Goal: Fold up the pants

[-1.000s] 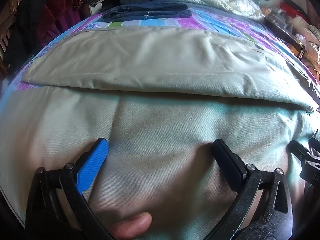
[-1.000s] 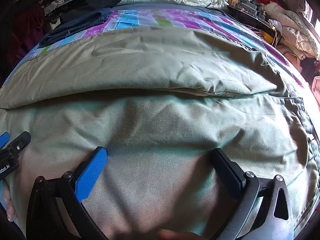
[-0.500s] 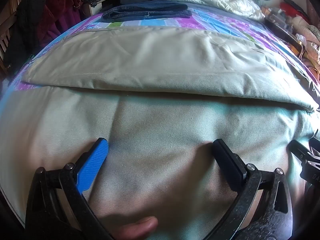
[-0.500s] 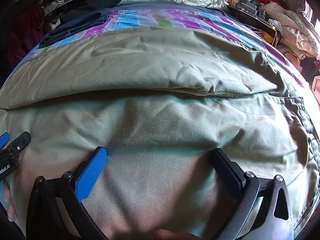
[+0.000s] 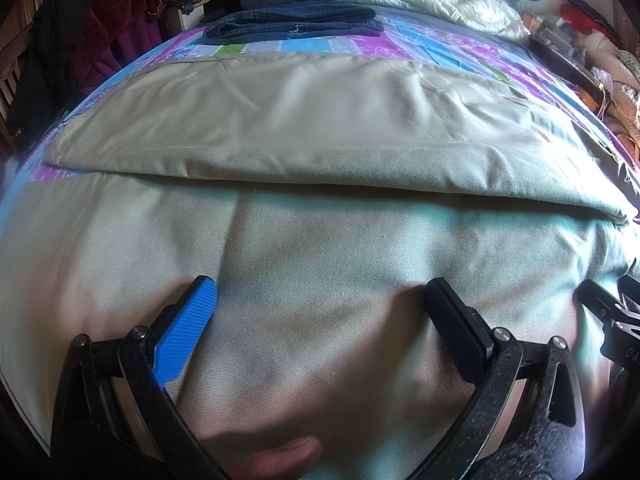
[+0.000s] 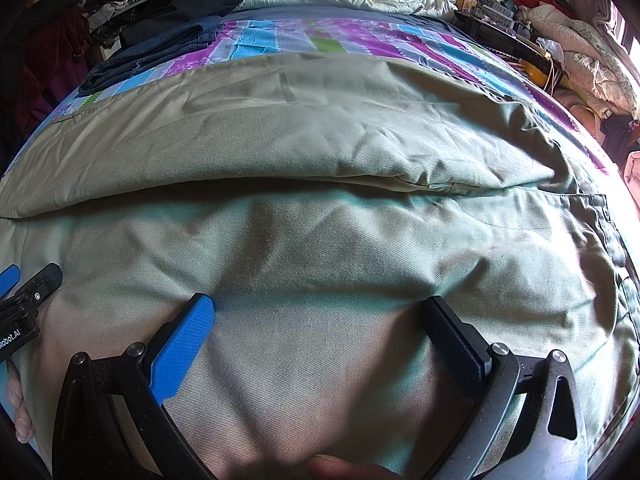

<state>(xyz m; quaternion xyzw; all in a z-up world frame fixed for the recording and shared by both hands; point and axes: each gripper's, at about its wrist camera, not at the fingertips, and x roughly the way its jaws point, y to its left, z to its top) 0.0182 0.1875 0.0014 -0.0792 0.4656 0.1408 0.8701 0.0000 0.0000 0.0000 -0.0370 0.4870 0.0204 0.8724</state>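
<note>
The pants [image 5: 304,128] lie flat across the bed [image 5: 460,46], legs side by side along its near edge, apparently unfolded, while the left gripper [image 5: 320,300] and right gripper [image 6: 318,316] hover above, jaws apart, holding nothing.

Daylight enters from the right of both views, blowing out the far right edge. The pale grey-green cotton pants [image 5: 320,240] show soft shadows under each gripper. Fisheye bulge bends the edges; corners vignette black; near fabric slightly blurs.
</note>
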